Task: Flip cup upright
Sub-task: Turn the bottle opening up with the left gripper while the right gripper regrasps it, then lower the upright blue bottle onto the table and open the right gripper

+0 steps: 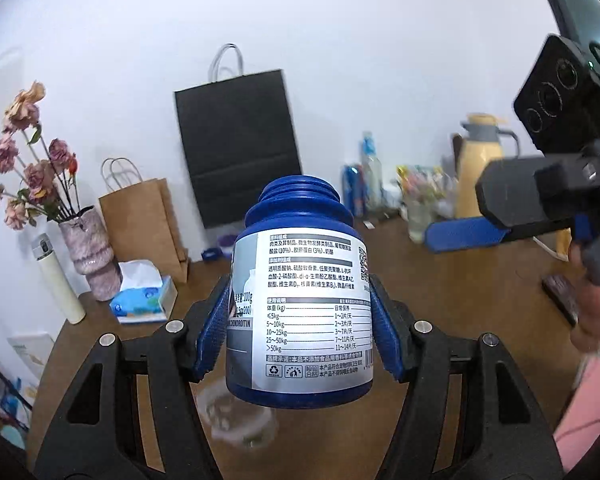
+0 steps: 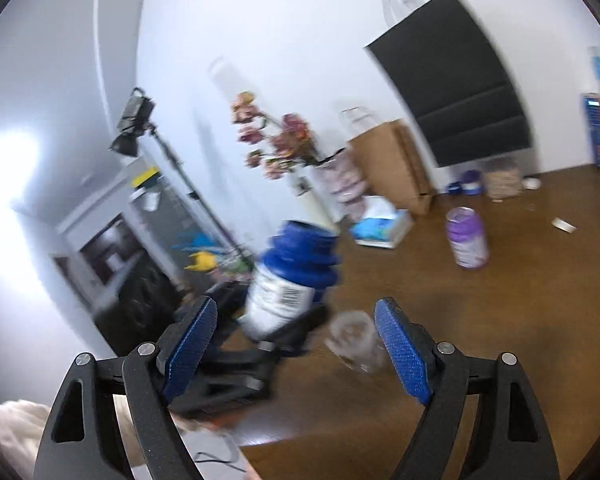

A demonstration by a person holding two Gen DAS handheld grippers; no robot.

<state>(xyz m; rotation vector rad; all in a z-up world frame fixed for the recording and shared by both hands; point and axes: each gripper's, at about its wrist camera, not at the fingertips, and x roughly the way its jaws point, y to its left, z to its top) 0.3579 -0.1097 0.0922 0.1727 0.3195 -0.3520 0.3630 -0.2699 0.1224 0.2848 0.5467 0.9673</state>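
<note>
Cup, clear plastic, on desk between my R gripper fingers, spread wide; L gripper clamps blue bottle.

A black bag leans on the white wall at upper centre of the left view. Lower left of it stands a brown bag, then a pink vase holding dried flowers, with a cream flask at far left. A tissue box lies on the brown table beside the vase. At right stand a yellow jug and clear bottles. In the blurred right view, a purple can stands at centre right; a lamp on a stand appears at left.
</note>
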